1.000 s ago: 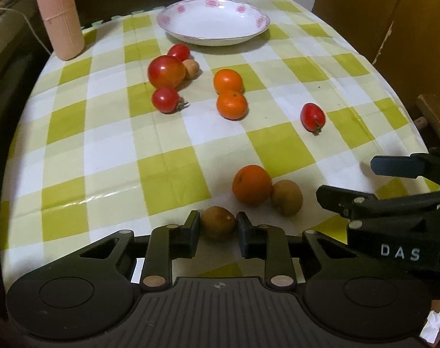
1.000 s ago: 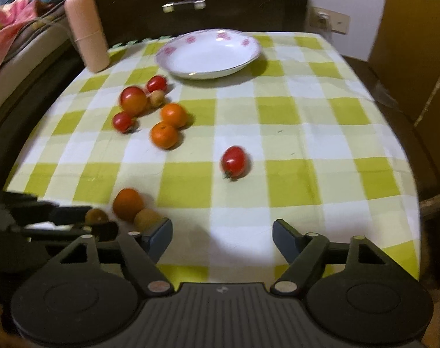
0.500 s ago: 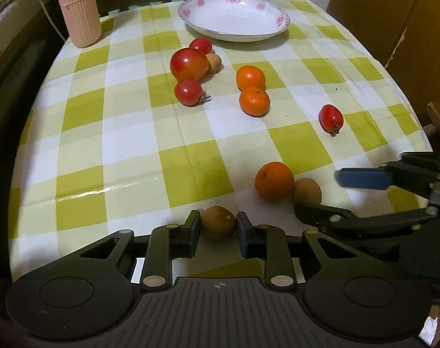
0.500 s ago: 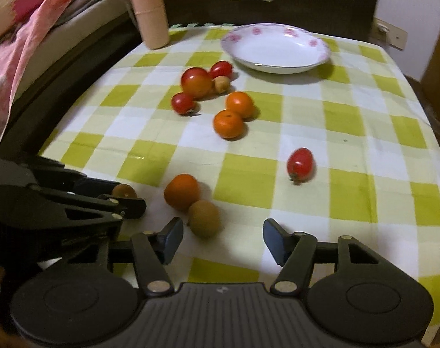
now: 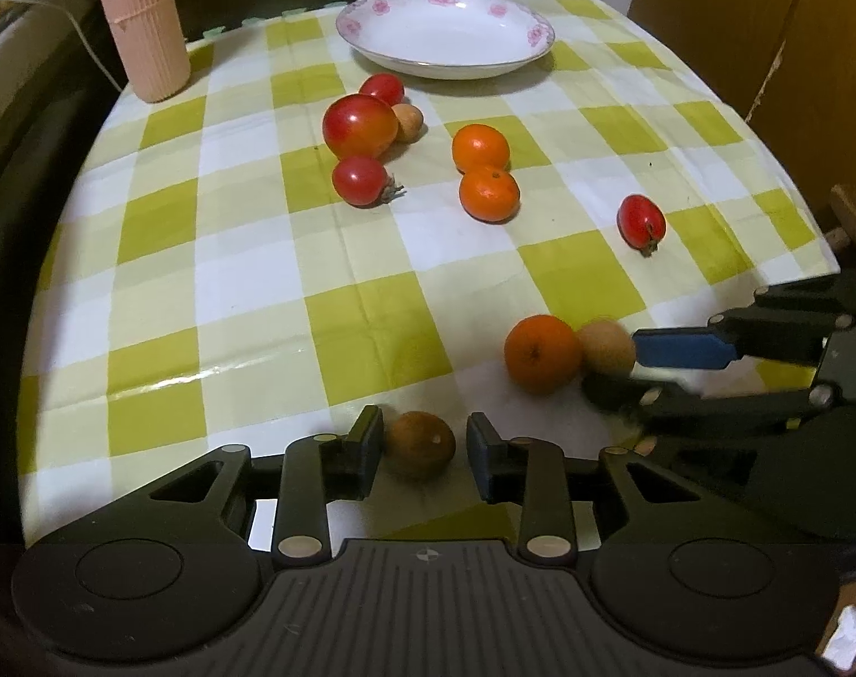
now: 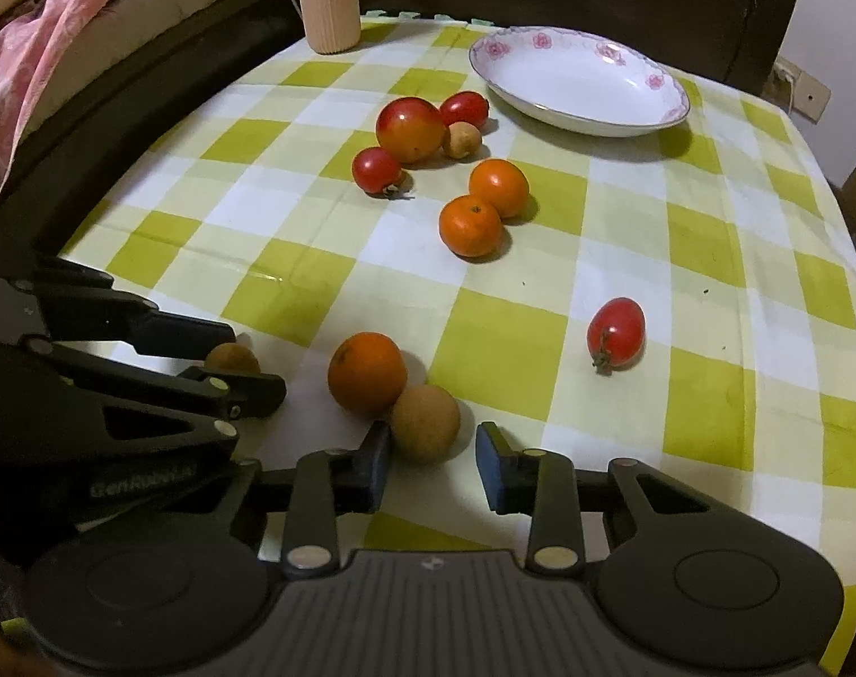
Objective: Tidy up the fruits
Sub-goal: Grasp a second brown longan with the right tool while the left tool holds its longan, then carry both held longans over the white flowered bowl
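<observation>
Right gripper [image 6: 431, 460] brackets round, matte tan fruit [image 6: 425, 423].

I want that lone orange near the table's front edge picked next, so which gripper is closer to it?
Right. The right gripper brackets the tan round fruit touching the round orange citrus fruit. The left gripper sits farther off, around a darker brown round fruit.

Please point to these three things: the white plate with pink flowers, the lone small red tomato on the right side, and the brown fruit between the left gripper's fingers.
white plate [image 5: 445, 59], left wrist view, near rim.
lone red tomato [image 6: 617, 332], right wrist view, middle of its skin.
brown fruit [image 5: 419, 443], left wrist view, centre of its front.
</observation>
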{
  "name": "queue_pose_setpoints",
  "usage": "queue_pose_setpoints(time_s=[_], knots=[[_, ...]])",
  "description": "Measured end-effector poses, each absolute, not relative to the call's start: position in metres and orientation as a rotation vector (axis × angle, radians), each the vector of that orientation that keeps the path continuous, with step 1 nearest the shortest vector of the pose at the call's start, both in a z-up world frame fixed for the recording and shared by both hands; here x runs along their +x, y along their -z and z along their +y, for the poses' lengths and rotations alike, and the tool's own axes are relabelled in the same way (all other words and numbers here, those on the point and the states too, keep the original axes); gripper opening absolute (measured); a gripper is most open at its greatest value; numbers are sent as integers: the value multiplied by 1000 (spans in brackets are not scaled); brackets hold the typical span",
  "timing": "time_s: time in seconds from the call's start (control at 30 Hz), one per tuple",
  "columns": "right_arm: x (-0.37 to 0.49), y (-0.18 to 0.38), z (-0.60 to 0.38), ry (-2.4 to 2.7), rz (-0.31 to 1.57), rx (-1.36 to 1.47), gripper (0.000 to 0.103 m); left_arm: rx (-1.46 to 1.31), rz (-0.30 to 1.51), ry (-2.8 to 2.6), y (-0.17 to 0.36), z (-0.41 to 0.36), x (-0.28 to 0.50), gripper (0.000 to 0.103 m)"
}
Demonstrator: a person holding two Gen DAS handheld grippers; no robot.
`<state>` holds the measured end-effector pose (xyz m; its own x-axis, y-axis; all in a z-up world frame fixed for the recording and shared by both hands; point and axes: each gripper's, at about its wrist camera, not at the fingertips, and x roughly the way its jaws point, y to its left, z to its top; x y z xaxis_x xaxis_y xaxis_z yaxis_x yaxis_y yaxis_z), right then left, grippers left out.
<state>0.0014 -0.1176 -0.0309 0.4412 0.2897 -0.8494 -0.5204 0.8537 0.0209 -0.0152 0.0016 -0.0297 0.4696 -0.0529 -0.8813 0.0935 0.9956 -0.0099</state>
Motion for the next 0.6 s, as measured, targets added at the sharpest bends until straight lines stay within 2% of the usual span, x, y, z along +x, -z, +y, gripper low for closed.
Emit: queue_pose_setpoints(time_s=[0.13,0.6], knots=[[0,30,-121,-496,992,-265,20,43,1080,77,29,2,-17,34],[0,24,-134,-463,987,-210,20,-1,1060,94,22,5,-17,34]])
